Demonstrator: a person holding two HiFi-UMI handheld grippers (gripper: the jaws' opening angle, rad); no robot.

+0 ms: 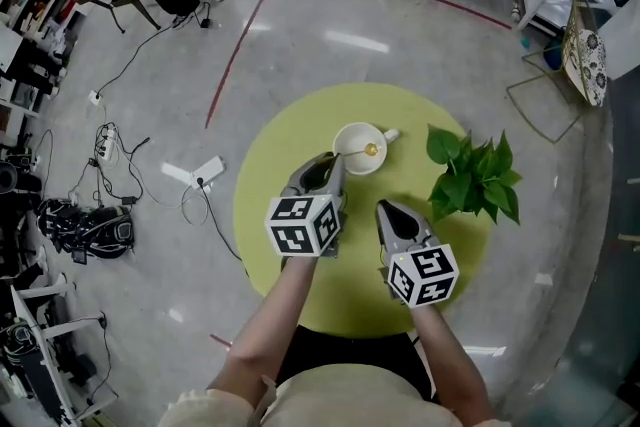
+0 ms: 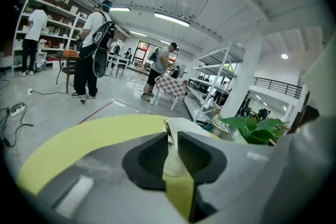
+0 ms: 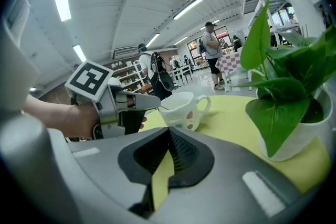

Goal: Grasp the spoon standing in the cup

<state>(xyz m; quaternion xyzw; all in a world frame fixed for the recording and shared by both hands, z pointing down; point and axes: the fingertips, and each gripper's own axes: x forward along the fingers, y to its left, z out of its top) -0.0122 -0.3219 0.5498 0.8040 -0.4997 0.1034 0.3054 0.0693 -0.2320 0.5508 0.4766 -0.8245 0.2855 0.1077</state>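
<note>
Thin golden spoon [image 1: 355,153] in glossy white round cup [image 3: 181,110], handle at nine o'clock between parted left gripper [image 2: 172,136] jaws; right gripper [image 3: 168,134] closed, empty.

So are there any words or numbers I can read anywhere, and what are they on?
No text here can be read.
Left cube and right cube: black-and-white square patterns, no letters or numbers.
Cup: coloured spots only, no words.
Red sign far back in the hall: too small and blurred to read.
</note>
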